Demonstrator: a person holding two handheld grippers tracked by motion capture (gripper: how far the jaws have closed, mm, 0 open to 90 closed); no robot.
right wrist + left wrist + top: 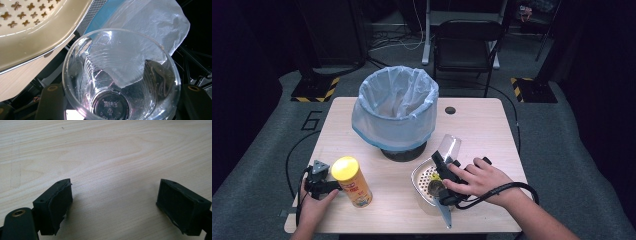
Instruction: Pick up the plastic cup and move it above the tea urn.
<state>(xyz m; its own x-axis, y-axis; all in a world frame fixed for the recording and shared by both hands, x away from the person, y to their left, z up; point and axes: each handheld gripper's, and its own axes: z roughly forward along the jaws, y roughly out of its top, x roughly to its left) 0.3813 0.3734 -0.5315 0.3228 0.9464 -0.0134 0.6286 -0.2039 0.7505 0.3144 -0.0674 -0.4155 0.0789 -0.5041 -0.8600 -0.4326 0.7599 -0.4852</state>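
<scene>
My right gripper (443,160) is shut on a clear plastic cup (450,147), tilted, with its mouth toward the bin. In the right gripper view the cup (117,82) sits empty between my two jaws, and my right gripper (120,102) clasps its sides. Below it lies a cream perforated strainer bowl (421,176), which appears at the upper left of the right gripper view (37,32). My left gripper (328,186) rests at the front left beside an upright yellow can (352,181). In its own view my left gripper (113,202) stands open over bare wood.
A bin lined with a pale blue bag (396,107) stands at the middle back of the wooden table (482,130); the bag (155,22) shows behind the cup. A black chair (464,45) stands beyond the table. Cables trail from both grippers over the front edge.
</scene>
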